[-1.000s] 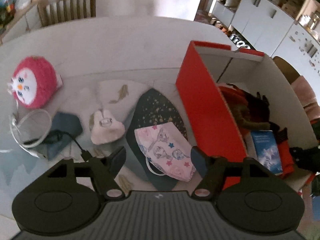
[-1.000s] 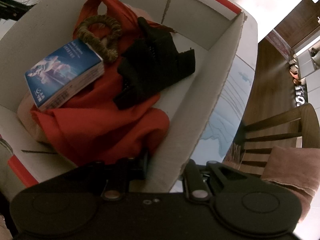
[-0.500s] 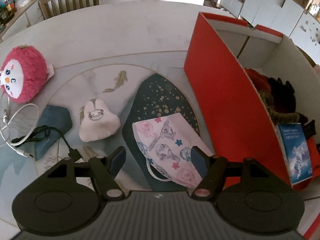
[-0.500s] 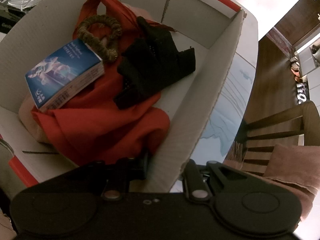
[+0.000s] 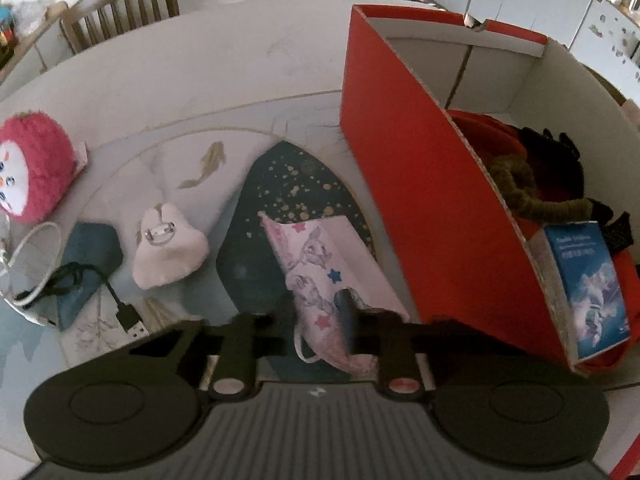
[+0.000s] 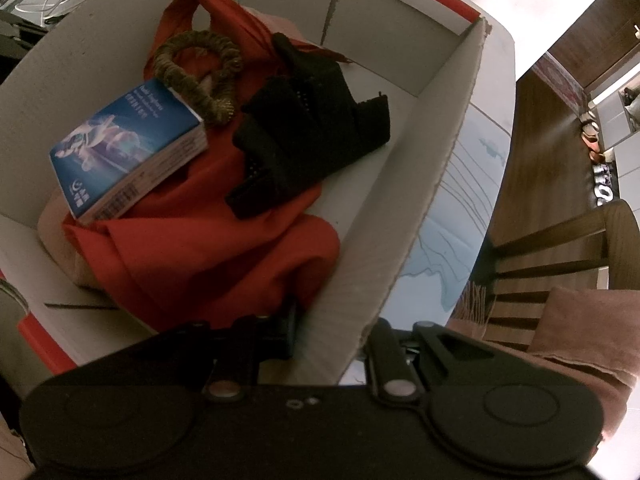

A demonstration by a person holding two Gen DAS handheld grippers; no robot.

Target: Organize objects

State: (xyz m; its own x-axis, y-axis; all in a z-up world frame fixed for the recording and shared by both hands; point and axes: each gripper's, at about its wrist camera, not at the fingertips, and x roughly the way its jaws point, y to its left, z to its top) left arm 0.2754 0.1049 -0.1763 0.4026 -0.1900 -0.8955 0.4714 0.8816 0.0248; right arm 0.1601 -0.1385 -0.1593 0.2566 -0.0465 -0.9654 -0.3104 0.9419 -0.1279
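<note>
A pink patterned face mask (image 5: 320, 264) lies on the table beside the red box (image 5: 416, 184). My left gripper (image 5: 318, 316) is closed on the near end of the mask, one finger on each side of it. My right gripper (image 6: 332, 332) is shut on the box's white side wall (image 6: 424, 184), one finger inside and one outside. In the box lie red cloth (image 6: 208, 248), a blue booklet (image 6: 128, 148), a black cloth (image 6: 308, 124) and a brown scrunchie (image 6: 200, 76).
On the table to the left lie a white pouch (image 5: 168, 252), a pink plush toy (image 5: 32, 168), a dark blue pouch (image 5: 84, 264), a black USB cable (image 5: 124, 312) and a white cable (image 5: 24, 272). Wooden chairs stand at the far side (image 5: 120, 4) and at the right (image 6: 560, 248).
My left gripper has moved down and forward onto the mask and its fingers have closed on it. The right gripper stays on the box wall.
</note>
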